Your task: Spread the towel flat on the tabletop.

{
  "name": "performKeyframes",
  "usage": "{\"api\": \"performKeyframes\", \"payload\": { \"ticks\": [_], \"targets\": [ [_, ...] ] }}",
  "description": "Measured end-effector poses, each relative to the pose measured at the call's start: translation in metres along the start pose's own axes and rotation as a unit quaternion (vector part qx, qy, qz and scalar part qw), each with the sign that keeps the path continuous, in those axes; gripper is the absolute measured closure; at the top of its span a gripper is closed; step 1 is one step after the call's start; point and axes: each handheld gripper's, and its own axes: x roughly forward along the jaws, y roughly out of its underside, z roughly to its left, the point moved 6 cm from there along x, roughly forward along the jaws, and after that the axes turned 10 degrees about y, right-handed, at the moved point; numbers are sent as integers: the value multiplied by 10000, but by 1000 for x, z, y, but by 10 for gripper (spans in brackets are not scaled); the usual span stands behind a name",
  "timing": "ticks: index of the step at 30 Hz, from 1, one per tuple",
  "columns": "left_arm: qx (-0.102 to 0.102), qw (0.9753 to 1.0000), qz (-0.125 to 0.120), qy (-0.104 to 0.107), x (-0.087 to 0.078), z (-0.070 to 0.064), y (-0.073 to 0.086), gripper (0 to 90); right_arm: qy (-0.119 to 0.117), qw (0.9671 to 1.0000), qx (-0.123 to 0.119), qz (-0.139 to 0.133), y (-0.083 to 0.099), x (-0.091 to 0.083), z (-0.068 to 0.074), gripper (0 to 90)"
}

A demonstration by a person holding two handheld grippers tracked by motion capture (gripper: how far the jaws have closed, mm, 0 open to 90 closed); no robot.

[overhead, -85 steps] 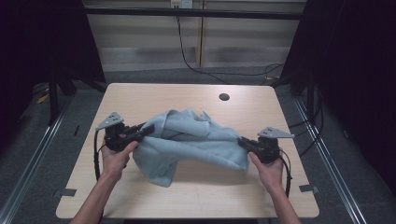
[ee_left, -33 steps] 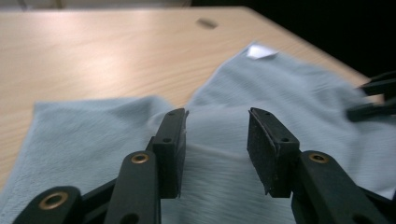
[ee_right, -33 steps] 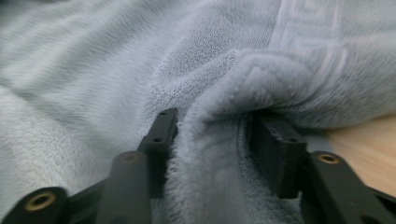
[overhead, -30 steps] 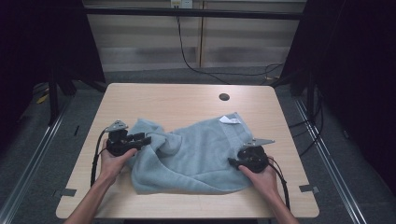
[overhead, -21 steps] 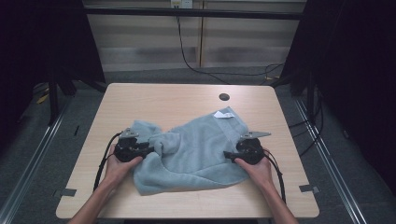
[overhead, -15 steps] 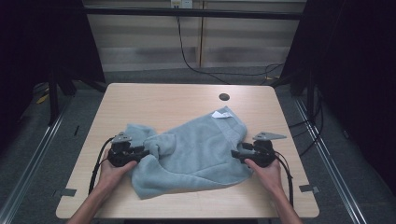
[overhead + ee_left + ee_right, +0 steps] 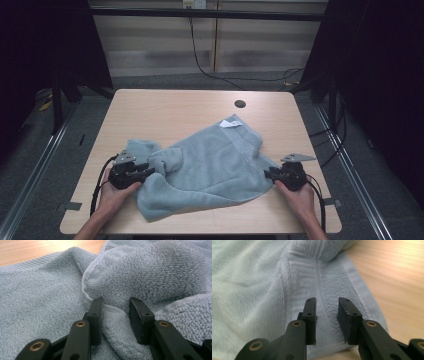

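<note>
A grey-blue terry towel [image 7: 210,160] lies crumpled and partly spread on the wooden table [image 7: 170,107], with a white label [image 7: 231,123] at its far corner. My left gripper [image 7: 146,171] is at the towel's left side, jaws pointing right. In the left gripper view the left gripper [image 7: 115,307] stands open, with a raised fold of towel [image 7: 150,277] lying in the gap between its jaws. My right gripper [image 7: 268,173] sits at the towel's right edge, jaws pointing left. In the right gripper view the right gripper [image 7: 325,307] stands open over the towel's hemmed border [image 7: 329,285].
A dark round hole [image 7: 240,104] sits in the tabletop near the far edge. Bare wood runs along the far half of the table and right of the towel [image 7: 392,277]. Dark frame posts stand at both sides, and cables hang behind the table.
The towel, held up and stretched between both grippers, has come down onto the table and slumped. My right gripper has drawn right to the towel's edge, and its jaws now stand apart.
</note>
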Motion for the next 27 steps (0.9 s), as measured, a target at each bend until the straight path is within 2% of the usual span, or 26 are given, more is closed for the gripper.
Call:
{"api": "performKeyframes", "payload": {
  "ticks": [1, 3, 5, 7, 10, 12, 17, 19, 20, 21, 23, 25, 27],
  "targets": [
    [-76, 10000, -12, -13, -2, -1, 1, 640, 48, 10000, 24, -3, 5, -5, -3, 682],
    [-101, 9999, -2, -10, -4, -4, 3, 639, 208, 9997, 125, 85, 14, -16, -8, 641],
    [-184, 9998, 6, 78, -6, -6, 4, 638, 205, 9995, 193, 135, 21, -25, -9, 603],
    [-104, 9999, 68, 104, -8, -9, 5, 637, 293, 9994, 126, 114, 24, -32, -8, 571],
    [-118, 9997, -55, 209, -12, -13, 2, 623, 125, 9998, 129, -63, 17, -38, 4, 564],
    [-169, 9991, -242, 296, -17, -13, -4, 617, -72, 9999, 35, -126, 11, -38, 19, 566],
    [-242, 9970, -647, 354, -26, -7, -16, 614, -699, 9970, -306, -110, 2, -29, 70, 583],
    [-375, 9963, -669, 397, -26, -1, -17, 601, -819, 9957, -439, -40, 0, -22, 85, 559],
    [-411, 9964, -647, 355, -26, 3, -17, 581, -894, 9948, -488, 20, 0, -18, 91, 517],
    [-440, 9965, -652, 286, -26, 7, -16, 570, -889, 9946, -534, 87, 0, -13, 94, 489],
    [-561, 9956, -698, 275, -27, 14, -17, 562, -780, 9946, -664, 156, 1, -3, 95, 490],
    [-622, 9947, -802, 165, -31, 20, -18, 548, -710, 9954, -631, 137, -3, 1, 89, 502],
    [-629, 9945, -836, 13, -35, 27, -19, 508, -556, 9959, -712, 84, -7, 6, 81, 502]
  ]
}}
